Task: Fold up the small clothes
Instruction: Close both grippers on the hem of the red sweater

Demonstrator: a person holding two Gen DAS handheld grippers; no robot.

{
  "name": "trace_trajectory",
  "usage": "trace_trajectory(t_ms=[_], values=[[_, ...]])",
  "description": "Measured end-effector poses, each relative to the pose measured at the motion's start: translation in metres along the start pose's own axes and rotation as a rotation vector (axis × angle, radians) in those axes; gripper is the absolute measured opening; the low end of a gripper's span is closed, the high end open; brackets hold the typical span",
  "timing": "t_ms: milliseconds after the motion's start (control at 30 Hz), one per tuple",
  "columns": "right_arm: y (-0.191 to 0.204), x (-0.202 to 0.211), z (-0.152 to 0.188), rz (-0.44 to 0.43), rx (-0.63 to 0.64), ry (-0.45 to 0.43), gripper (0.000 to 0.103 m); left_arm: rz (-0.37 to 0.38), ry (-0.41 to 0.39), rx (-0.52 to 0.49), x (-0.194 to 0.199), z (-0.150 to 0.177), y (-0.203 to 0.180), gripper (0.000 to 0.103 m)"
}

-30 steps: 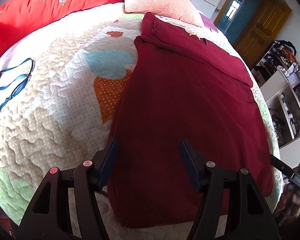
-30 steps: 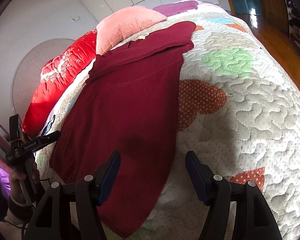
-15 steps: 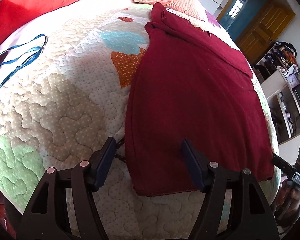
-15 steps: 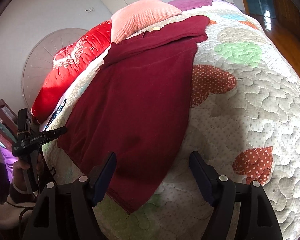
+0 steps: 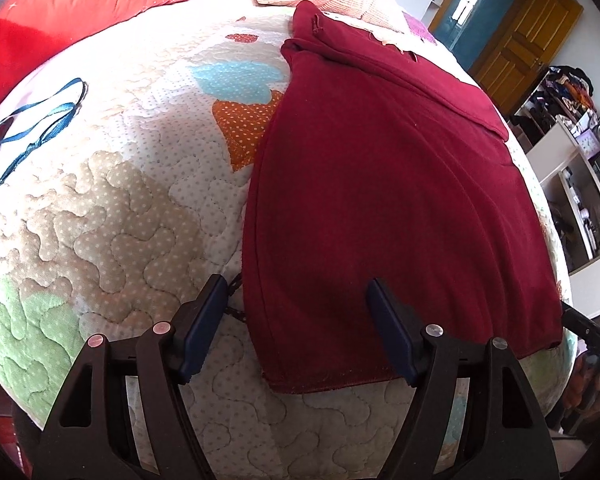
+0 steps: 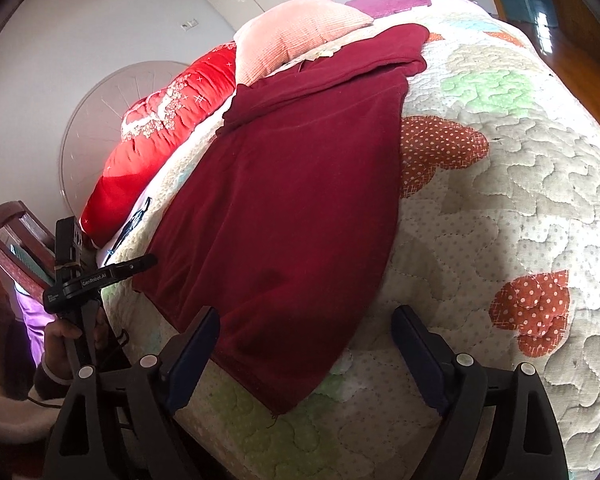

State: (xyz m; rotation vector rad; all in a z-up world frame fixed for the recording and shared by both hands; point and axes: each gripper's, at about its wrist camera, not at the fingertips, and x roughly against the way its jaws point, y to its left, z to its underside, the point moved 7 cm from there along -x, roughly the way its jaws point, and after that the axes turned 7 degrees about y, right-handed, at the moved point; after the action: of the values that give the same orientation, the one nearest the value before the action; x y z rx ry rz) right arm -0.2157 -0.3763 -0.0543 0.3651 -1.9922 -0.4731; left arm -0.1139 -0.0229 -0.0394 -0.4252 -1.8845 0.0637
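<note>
left wrist: left gripper (image 5: 294, 304) opening over garment (image 5: 380, 184) hem corner (right gripper (image 6: 306, 326) opening too), quilt (image 5: 120, 200) alongside.

Bright daylight, soft shadows — heavy fisheye bending.

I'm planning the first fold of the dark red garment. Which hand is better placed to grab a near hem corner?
Roughly equal. The left gripper, opening, brackets the garment's near-left corner; the right gripper, opening, brackets its near-right corner. Neither grips yet.

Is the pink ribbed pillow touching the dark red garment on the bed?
Touching. In the right wrist view the pink ribbed pillow rests against the far folded edge of the dark red garment, with no quilt showing between them.
</note>
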Motion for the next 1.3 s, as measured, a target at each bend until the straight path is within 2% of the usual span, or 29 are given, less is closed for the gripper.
trace_trajectory(t_ms=[300, 367, 400, 433, 500, 533, 567, 600, 633, 700, 767, 867, 967, 1100, 1300], values=[[0.003, -0.004, -0.001, -0.019, 0.024, -0.017, 0.088, -0.003, -0.007, 0.002, -0.001, 0.002, -0.002, 0.074], [0.009, -0.007, 0.001, -0.015, 0.066, -0.013, 0.084, -0.002, -0.005, -0.004, -0.001, 0.003, -0.003, 0.075], [0.011, -0.007, 0.001, -0.016, 0.085, -0.015, 0.07, 0.0, -0.004, -0.009, 0.0, 0.004, -0.003, 0.075], [0.012, -0.008, 0.001, -0.041, 0.085, -0.013, 0.046, 0.003, -0.002, -0.015, 0.0, 0.004, -0.004, 0.074], [0.01, -0.014, 0.001, -0.103, 0.045, 0.001, 0.031, 0.027, 0.004, -0.012, 0.001, 0.004, -0.004, 0.069], [0.009, -0.015, 0.001, -0.12, 0.032, -0.001, 0.026, 0.053, 0.01, -0.004, 0.001, 0.004, -0.003, 0.059], [0.009, -0.015, 0.001, -0.138, 0.025, -0.008, 0.023, 0.072, 0.015, 0.004, 0.002, 0.005, -0.003, 0.054], [0.01, -0.014, 0.0, -0.157, 0.021, -0.016, 0.017, 0.085, 0.014, 0.012, 0.004, 0.005, -0.001, 0.044], [0.012, -0.012, -0.001, -0.178, 0.015, -0.026, 0.015, 0.102, 0.016, 0.017, 0.005, 0.006, 0.0, 0.04], [0.014, -0.01, -0.005, -0.214, 0.003, -0.041, 0.014, 0.135, 0.021, 0.011, 0.008, 0.006, -0.003, 0.023], [0.018, -0.005, -0.011, -0.239, 0.005, -0.058, 0.014, 0.142, 0.017, -0.007, 0.012, 0.005, -0.007, 0.015], [0.024, 0.004, -0.021, -0.27, 0.014, -0.093, 0.013, 0.131, 0.017, -0.029, 0.014, 0.0, -0.011, 0.012], [0.026, 0.012, -0.031, -0.286, 0.024, -0.128, 0.012, 0.16, 0.013, -0.023, 0.02, -0.004, -0.013, 0.011], [0.033, 0.027, -0.052, -0.296, 0.056, -0.175, 0.012, 0.202, -0.033, -0.026, 0.04, -0.02, -0.016, 0.009], [0.031, 0.037, -0.11, -0.282, 0.068, -0.267, 0.011, 0.207, -0.142, -0.05, 0.066, -0.079, -0.025, 0.007]])
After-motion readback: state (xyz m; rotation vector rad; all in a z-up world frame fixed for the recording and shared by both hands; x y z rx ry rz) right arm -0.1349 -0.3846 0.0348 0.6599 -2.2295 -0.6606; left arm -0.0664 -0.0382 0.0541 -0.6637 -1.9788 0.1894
